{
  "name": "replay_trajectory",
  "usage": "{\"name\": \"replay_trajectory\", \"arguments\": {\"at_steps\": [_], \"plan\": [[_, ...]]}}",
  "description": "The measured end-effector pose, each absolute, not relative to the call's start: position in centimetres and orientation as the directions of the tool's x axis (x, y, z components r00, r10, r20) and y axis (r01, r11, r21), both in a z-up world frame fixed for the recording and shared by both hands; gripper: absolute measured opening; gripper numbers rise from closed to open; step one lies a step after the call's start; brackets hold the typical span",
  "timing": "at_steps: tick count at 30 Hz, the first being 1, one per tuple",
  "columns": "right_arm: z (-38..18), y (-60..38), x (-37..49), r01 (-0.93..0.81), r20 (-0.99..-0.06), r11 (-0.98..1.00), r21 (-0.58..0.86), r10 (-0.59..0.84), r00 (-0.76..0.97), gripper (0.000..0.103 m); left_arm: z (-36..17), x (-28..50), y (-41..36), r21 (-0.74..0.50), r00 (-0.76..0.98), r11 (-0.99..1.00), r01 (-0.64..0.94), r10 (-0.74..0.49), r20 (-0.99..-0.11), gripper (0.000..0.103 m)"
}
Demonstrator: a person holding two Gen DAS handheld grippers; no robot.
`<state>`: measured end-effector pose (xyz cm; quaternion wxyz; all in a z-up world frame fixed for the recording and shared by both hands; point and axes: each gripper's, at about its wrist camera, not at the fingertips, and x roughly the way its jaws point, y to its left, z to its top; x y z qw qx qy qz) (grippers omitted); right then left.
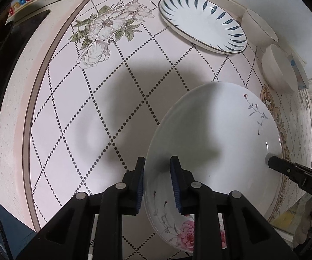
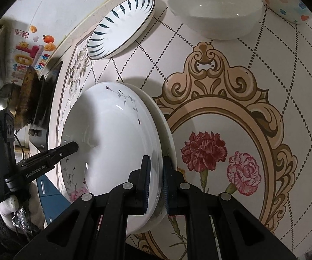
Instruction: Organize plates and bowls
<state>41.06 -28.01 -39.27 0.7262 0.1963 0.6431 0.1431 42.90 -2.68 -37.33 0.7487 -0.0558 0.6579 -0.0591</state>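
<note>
Progress looks slight: left hand-held gripper [image 1: 157, 186] and right hand-held gripper [image 2: 156, 184] pinch opposite rims of the floral plate [image 1: 212, 134] over the desk [image 1: 69, 108]; leaf-patterned plate [image 1: 201, 23] and bowls [image 2: 215, 8] wait unstacked.

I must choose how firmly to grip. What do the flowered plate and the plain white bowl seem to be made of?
Flowered plate: probably glazed ceramic or porcelain; glossy white surface with sharp highlights, printed pink flowers. Plain white bowl: likely the same or opal glass; smooth, shiny, small bright glints inside. The look cannot rule out melamine.
</note>
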Motion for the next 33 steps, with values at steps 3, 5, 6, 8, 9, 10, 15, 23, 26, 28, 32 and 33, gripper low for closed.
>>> {"name": "replay_trajectory", "arguments": {"at_steps": [3,5,6,8,9,10,15,23,26,28,32,33], "plan": [[-39.3,-28.1,40.9,0.049,-0.875,0.878,0.476,0.468,0.122,0.013,-37.4,42.9,-2.7,-0.164,0.128,0.986,0.01,-0.164,-0.978,0.022],[-39.4,-28.0,41.1,0.048,-0.875,0.877,0.479,0.471,0.112,0.013,-37.5,42.9,-2.8,-0.163,0.13,0.987,0.01,-0.163,-0.978,0.022],[-39.4,-28.0,41.1,0.05,-0.874,0.876,0.48,0.473,0.109,0.013,-37.5,42.9,-2.9,-0.164,0.128,0.986,0.009,-0.164,-0.978,0.022],[-39.3,-27.9,41.2,0.052,-0.875,0.876,0.479,0.473,0.099,0.015,-37.6,42.8,-3.1,-0.161,0.127,0.987,0.011,-0.161,-0.979,0.022],[-39.3,-27.9,41.1,0.053,-0.879,0.879,0.473,0.468,0.092,0.015,-37.6,42.9,-3.2,-0.156,0.125,0.988,0.015,-0.157,-0.98,0.022],[-39.2,-27.8,41.1,0.052,-0.884,0.884,0.465,0.46,0.083,0.015,-37.6,42.8,-3.4,-0.152,0.124,0.988,0.019,-0.153,-0.98,0.022],[-38.4,-27.7,41.0,0.043,-0.903,0.902,0.429,0.427,0.056,0.015,-37.9,42.8,-4.4,-0.13,0.126,0.991,0.036,-0.134,-0.983,0.022],[-37.7,-27.0,40.9,-0.026,-0.929,0.929,0.369,0.369,-0.002,0.015,-38.1,43.0,-4.2,-0.135,0.115,0.99,0.035,-0.138,-0.984,0.022],[-37.7,-27.1,41.2,-0.02,-0.931,0.931,0.365,0.364,-0.032,0.015,-38.0,42.9,-3.8,-0.157,0.089,0.987,0.03,-0.16,-0.983,0.022],[-37.4,-27.4,41.6,-0.03,-0.946,0.947,0.319,0.317,-0.058,0.016,-37.3,42.8,-2.8,-0.182,0.089,0.983,-0.001,-0.181,-0.979,0.022],[-34.7,-28.7,43.4,-0.023,-0.938,0.938,0.346,0.346,-0.025,0.016,-34.4,44.0,-1.5,-0.2,0.143,0.979,-0.036,-0.193,-0.971,0.022],[-33.6,-29.0,44.5,-0.016,-0.93,0.929,0.369,0.369,0.0,0.016,-33.5,44.8,-1.5,-0.2,0.162,0.979,-0.039,-0.191,-0.968,0.022]]}}
